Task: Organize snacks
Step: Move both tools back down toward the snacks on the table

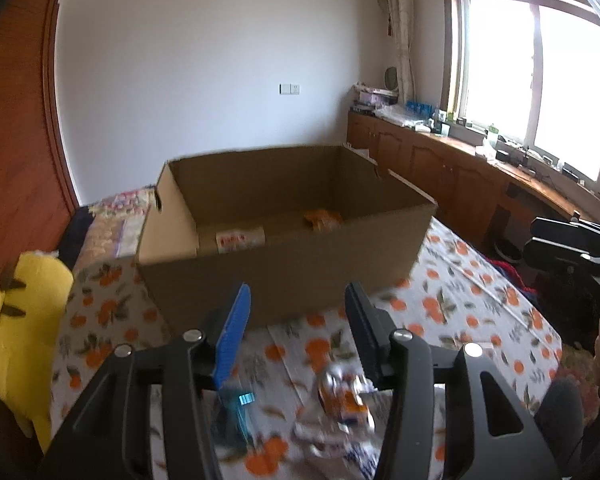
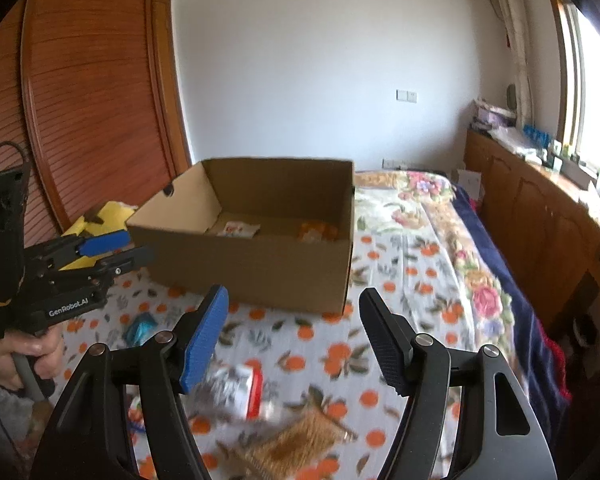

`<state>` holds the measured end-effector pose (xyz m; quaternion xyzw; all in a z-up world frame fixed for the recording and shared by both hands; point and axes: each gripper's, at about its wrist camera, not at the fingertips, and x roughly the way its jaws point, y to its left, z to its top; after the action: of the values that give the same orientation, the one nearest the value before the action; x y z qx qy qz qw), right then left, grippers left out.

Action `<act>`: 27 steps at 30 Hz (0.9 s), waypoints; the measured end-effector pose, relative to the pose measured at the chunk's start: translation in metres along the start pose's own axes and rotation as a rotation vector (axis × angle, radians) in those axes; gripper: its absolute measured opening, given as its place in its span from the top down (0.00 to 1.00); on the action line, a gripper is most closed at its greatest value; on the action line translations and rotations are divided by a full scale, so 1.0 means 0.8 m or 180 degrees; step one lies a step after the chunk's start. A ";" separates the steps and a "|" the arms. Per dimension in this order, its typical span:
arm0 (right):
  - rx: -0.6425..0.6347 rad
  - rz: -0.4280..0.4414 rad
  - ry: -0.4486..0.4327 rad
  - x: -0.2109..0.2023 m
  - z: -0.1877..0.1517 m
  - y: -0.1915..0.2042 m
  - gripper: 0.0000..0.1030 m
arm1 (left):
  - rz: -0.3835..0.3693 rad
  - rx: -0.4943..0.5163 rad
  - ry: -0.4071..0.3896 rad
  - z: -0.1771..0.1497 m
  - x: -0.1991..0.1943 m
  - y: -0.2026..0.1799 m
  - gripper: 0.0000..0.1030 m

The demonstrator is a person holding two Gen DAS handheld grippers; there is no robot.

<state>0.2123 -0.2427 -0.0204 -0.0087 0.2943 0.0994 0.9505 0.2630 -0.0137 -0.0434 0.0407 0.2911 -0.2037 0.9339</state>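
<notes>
Loose packets lie nearest: an orange packet (image 1: 344, 400) and a blue packet (image 1: 234, 420) on the bedsheet (image 1: 480, 304) under the left gripper (image 1: 296, 312), and a red-and-white packet (image 2: 240, 390) with a brown packet (image 2: 296, 444) under the right gripper (image 2: 292, 320). Both grippers hang spread apart and hold nothing. 2 snacks already sit in the box (image 1: 284, 276), which stands just beyond them.

Likely troubles: the packets look thin and crinkly, so a pinch may slide off or snag the sheet. The red-and-white and brown packets touch, so the right gripper could lift both or drag 1. Motion blur hints at quick moves, which may spoil the aim. A low carry could clip the box wall and drop the snack outside.
</notes>
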 end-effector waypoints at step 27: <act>0.0354 0.0050 0.0368 0.012 -0.140 -0.021 0.18 | 0.0010 -0.0265 0.0588 -0.131 -0.004 -0.054 0.45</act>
<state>0.1608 -0.2662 -0.1189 0.0407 0.3539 0.0897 0.9301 0.1878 -0.0317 -0.1262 0.0210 0.3841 -0.1853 0.9043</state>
